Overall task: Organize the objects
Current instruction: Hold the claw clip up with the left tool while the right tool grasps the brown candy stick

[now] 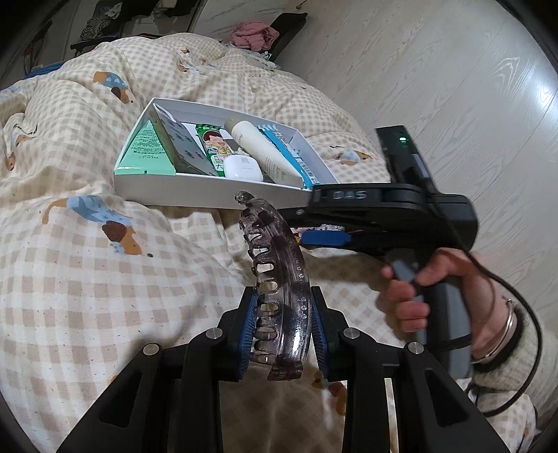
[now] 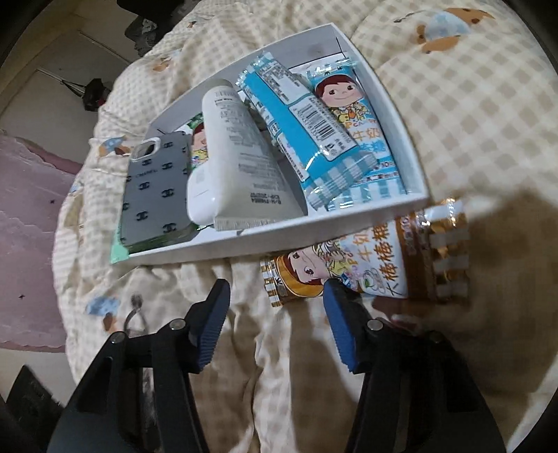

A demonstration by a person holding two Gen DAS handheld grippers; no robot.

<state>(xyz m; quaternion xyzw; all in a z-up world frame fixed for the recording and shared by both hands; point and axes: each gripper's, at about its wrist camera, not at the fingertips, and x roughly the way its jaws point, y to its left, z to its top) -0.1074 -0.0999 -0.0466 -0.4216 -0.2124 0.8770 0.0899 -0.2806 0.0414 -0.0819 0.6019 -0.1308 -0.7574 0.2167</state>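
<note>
My left gripper (image 1: pixel 280 320) is shut on a clear purple hair claw clip (image 1: pixel 279 278) and holds it above the checked quilt, in front of a white box (image 1: pixel 195 190). The box (image 2: pixel 279 240) holds a grey phone case (image 2: pixel 157 184), a white tube (image 2: pixel 240 153), a white earbud case (image 2: pixel 205 202) and blue candy packs (image 2: pixel 314 122). My right gripper (image 2: pixel 275 310) is open and empty over the quilt, just in front of the box. A brown candy pack (image 2: pixel 366 268) lies on the quilt by its right finger. The right gripper also shows in the left wrist view (image 1: pixel 324 223).
A checked quilt with dog prints (image 1: pixel 87 278) covers the bed. A mint green carton (image 1: pixel 146 150) leans in the box's left end. A pink cloth (image 1: pixel 254 33) lies at the far end. Wood floor (image 1: pixel 436 69) runs along the right. A pink blanket (image 2: pixel 24 226) is at left.
</note>
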